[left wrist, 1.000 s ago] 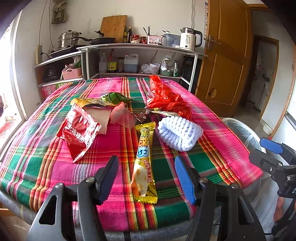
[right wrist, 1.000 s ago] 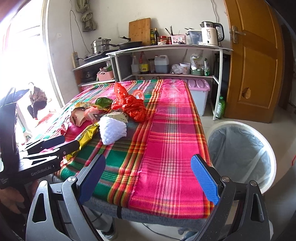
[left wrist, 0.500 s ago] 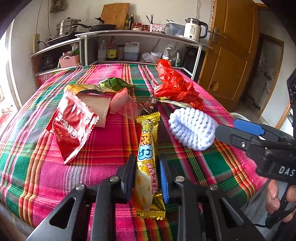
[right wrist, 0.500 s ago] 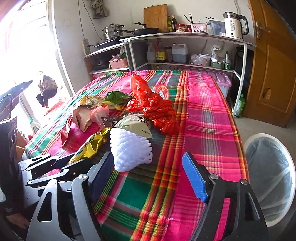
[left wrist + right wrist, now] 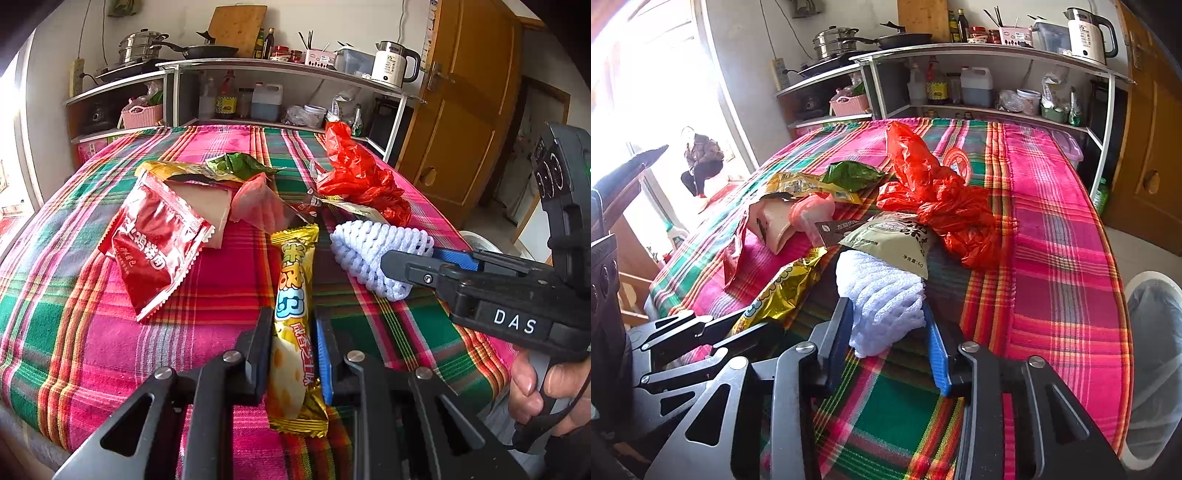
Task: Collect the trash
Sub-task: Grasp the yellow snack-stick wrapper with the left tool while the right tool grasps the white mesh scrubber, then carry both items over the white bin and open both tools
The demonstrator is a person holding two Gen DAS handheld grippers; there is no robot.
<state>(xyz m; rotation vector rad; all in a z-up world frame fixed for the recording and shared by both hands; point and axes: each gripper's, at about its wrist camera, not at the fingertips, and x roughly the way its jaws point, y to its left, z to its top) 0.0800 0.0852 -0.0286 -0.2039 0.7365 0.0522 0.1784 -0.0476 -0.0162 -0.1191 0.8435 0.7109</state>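
Observation:
A long gold snack wrapper (image 5: 295, 280) lies lengthwise on the plaid tablecloth (image 5: 74, 332). My left gripper (image 5: 293, 321) is closing on it, with both pads against its sides near the lower end. Just right of it lies a white foam fruit net (image 5: 879, 288). My right gripper (image 5: 886, 314) is closing on that net, and its pads squeeze the net's near end. In the left wrist view the right gripper (image 5: 410, 256) comes in from the right onto the foam net (image 5: 369, 251). Behind these lie a red noodle packet (image 5: 155, 247) and a crumpled red plastic bag (image 5: 358, 181).
More litter sits mid-table: a green wrapper (image 5: 240, 166), a pale sachet (image 5: 894, 236) resting on the net, a pink wrapper (image 5: 809, 214). A lined waste bin (image 5: 1156, 350) stands on the floor off the table's right edge. Kitchen shelves (image 5: 979, 55) back the table. A person (image 5: 701, 162) crouches outside.
Both grippers went from wide open to closed around their items. The left moved in over the gold wrapper; the right swung left from the bare cloth onto the foam net.

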